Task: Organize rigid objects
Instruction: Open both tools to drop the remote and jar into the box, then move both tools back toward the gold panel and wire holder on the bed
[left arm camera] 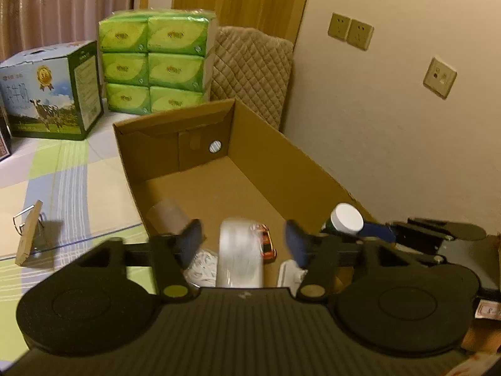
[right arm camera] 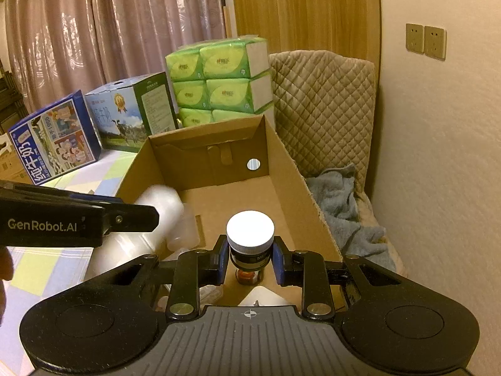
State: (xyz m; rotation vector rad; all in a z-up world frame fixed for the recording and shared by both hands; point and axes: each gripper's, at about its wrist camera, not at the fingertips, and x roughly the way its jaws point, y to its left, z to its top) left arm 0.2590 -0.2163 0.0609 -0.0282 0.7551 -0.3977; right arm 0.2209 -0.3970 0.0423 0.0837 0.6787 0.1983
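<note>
An open cardboard box (left arm camera: pixel 275 163) stands on the bed by the wall; it also shows in the right wrist view (right arm camera: pixel 291 181). My right gripper (right arm camera: pixel 249 261) is shut on a dark bottle with a white cap (right arm camera: pixel 250 235), held upright over the box's near end; the bottle shows in the left wrist view (left arm camera: pixel 346 221). My left gripper (left arm camera: pixel 244 242) is open over the box's near end, with a blurred roll of clear tape (left arm camera: pixel 240 252) between its fingers. Whether they touch the roll is unclear. A clear plastic cup (left arm camera: pixel 166 214) and a small red item (left arm camera: pixel 267 244) lie in the box.
Green tissue packs (left arm camera: pixel 156 62), a milk carton box (left arm camera: pixel 50 94) and a blue milk box (right arm camera: pixel 53 144) stand behind. A quilted cushion (right arm camera: pixel 322 106) and grey towel (right arm camera: pixel 344 206) lie by the wall. A small cardboard piece with a clip (left arm camera: pixel 29 235) sits on the checked sheet.
</note>
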